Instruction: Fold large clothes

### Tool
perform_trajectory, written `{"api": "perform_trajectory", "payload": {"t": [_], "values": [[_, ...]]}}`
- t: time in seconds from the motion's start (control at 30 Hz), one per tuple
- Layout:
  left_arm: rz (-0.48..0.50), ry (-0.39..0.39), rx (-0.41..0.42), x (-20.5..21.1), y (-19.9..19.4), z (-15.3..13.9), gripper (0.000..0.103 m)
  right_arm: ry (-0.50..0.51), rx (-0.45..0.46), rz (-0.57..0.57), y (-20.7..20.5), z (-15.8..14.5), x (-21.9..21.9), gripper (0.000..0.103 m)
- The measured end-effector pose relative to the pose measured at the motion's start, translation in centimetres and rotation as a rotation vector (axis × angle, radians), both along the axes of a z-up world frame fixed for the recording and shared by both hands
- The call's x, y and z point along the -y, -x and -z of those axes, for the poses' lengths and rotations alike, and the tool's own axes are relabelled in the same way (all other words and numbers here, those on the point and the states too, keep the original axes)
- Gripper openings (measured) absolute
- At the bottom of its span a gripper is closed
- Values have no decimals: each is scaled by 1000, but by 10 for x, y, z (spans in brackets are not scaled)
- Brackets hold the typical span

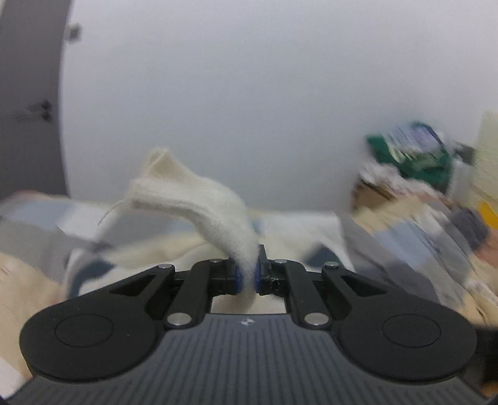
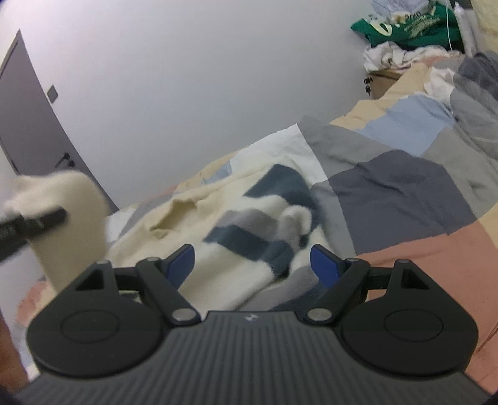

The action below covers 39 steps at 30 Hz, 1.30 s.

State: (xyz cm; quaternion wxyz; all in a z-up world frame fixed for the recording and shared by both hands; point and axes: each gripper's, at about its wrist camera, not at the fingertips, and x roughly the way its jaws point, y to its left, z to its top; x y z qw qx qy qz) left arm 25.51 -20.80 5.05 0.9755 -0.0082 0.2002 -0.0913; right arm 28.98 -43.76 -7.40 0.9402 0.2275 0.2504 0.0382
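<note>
A cream sweater [image 2: 218, 249] with dark blue and grey stripes lies crumpled on the bed. My left gripper [image 1: 247, 275] is shut on a cream sleeve end [image 1: 199, 199] of it, which arches up and to the left above the jaws. In the right wrist view the left gripper [image 2: 31, 222] shows as a dark bar at the far left, with the lifted cream sleeve [image 2: 68, 212] around it. My right gripper [image 2: 253, 264] is open above the striped part of the sweater, with nothing pressed between its blue pads.
A patchwork bed cover [image 2: 404, 193] in grey, blue, tan and pink lies under the sweater. A green garment [image 2: 407, 26] and white clothes [image 2: 389, 54] are piled at the far right. White wall ahead, grey door [image 2: 28, 124] at left.
</note>
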Motion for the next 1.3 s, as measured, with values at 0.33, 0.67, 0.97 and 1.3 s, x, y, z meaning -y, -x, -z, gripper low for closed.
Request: {"api": "perform_trajectory", "payload": {"t": [0.33,0.67,0.97,1.3], "values": [[103,-2,-181,27,6,88,15,-35,57,29,-3,9,13,83],[77,51,-327,-38,48,78,81,-52,90,-66,-1,11,-3,82],[-69,53,-341,-130,111,80,81,-29,-129,-58,-9,45,-18,81],[-253,135,-385,-206,144,117,81,-1,-240,4,7,49,-19,78]]}}
